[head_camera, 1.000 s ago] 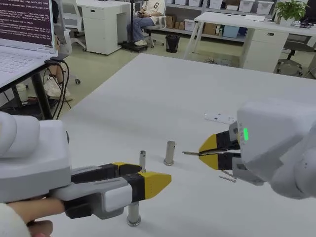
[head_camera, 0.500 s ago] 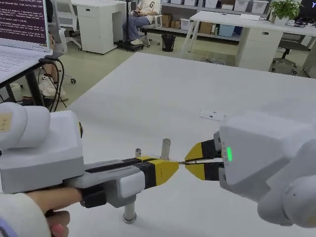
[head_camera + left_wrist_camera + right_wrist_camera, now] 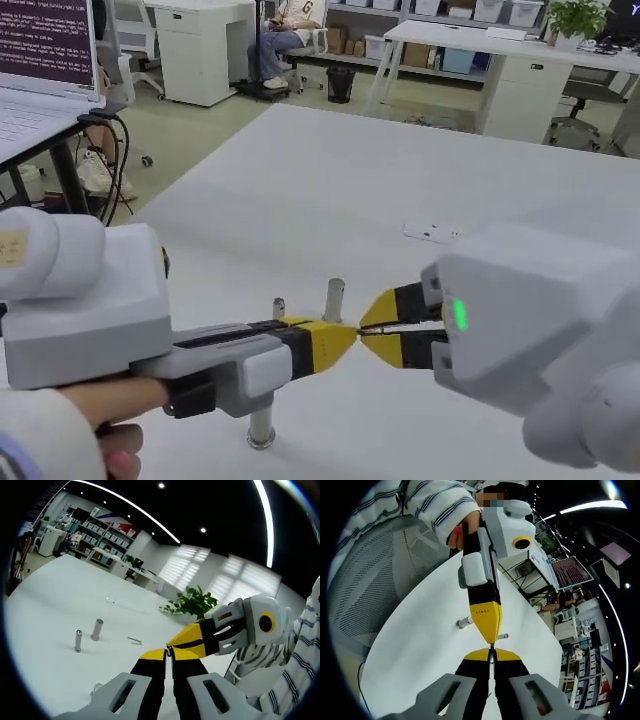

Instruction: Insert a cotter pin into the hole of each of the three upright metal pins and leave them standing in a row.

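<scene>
My right gripper [image 3: 364, 326] is shut on a thin cotter pin [image 3: 402, 326] that lies level between its yellow jaws. My left gripper [image 3: 350, 334] is shut, and its tip meets the pin's free end; I cannot tell whether it grips the pin. In the left gripper view my own tips [image 3: 169, 654] touch the right gripper [image 3: 173, 643]. In the right gripper view my own tips [image 3: 491, 655] face the left gripper [image 3: 491, 641]. Three upright metal pins stand on the white table: one [image 3: 335, 298], a shorter one [image 3: 278, 306] and a near one [image 3: 262, 426] under the left gripper.
Loose cotter pins [image 3: 134, 640] lie on the table right of the metal pins. A small white flat piece [image 3: 432, 234] lies farther back. A laptop [image 3: 45, 60] stands on a stand at the far left. The table edge [image 3: 200, 175] runs along the left.
The two grippers have closed in on each other above the table; the right one brought the cotter pin leftward until its end met the left gripper's tip. The head camera has shifted.
</scene>
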`<action>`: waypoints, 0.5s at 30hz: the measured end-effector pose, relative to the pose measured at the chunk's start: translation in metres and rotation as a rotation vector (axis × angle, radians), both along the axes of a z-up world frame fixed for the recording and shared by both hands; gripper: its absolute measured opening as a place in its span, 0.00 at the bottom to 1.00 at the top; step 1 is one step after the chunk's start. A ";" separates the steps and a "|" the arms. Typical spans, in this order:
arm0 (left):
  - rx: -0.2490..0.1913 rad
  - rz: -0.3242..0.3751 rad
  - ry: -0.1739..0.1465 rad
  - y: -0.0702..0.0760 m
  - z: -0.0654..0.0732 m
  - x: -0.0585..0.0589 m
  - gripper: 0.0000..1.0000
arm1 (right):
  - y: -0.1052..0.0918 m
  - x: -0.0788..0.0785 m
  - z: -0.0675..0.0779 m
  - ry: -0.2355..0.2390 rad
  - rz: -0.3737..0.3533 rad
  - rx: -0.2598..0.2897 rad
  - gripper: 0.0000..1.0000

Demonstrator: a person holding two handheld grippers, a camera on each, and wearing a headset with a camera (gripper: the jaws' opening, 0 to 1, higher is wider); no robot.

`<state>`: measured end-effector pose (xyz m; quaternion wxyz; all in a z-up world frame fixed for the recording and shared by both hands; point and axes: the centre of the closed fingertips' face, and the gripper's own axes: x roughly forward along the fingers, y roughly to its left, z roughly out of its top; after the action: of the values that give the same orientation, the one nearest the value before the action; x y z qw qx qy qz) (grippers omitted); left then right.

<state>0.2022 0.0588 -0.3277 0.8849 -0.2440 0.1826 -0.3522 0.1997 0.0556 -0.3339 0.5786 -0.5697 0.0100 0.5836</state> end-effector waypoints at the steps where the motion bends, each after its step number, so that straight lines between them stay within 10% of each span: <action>1: -0.002 -0.003 0.003 -0.001 -0.001 0.000 0.00 | 0.000 0.000 0.000 0.002 0.000 -0.002 0.00; 15: 0.023 -0.020 0.009 -0.002 -0.006 -0.004 0.00 | -0.001 -0.006 -0.006 0.017 0.002 -0.010 0.00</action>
<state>0.1987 0.0568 -0.3337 0.8832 -0.2336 0.1932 -0.3578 0.1941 0.0549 -0.3394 0.5750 -0.5677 0.0174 0.5889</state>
